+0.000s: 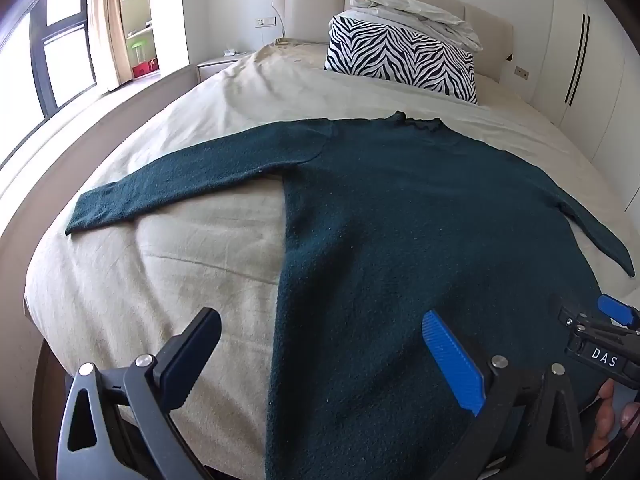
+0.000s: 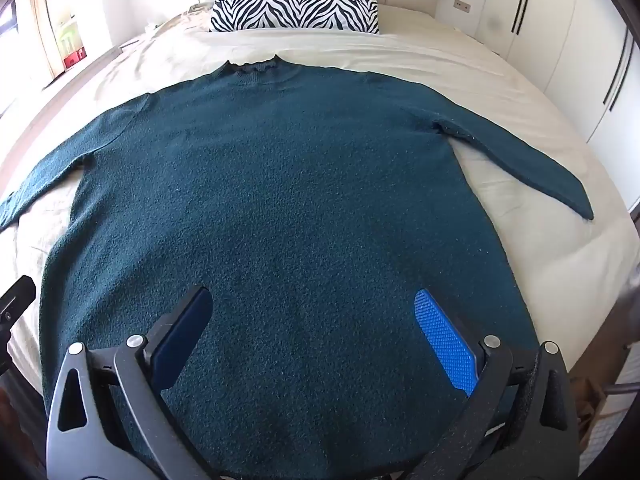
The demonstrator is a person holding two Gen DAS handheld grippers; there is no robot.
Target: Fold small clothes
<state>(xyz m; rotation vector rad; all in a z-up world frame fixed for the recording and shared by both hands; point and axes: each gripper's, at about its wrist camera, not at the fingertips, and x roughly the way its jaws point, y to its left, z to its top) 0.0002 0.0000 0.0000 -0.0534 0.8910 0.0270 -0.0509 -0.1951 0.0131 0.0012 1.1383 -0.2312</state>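
A dark teal knit sweater lies flat on the bed, collar toward the headboard, both sleeves spread out to the sides. It also fills the right wrist view. My left gripper is open and empty, hovering over the sweater's lower left edge, one finger over the sheet and one over the knit. My right gripper is open and empty above the middle of the sweater's hem. The right gripper's tip also shows at the right edge of the left wrist view.
The bed has a beige sheet. A zebra-print pillow with a folded white duvet on it lies by the headboard. White wardrobes stand on the right, a window on the left.
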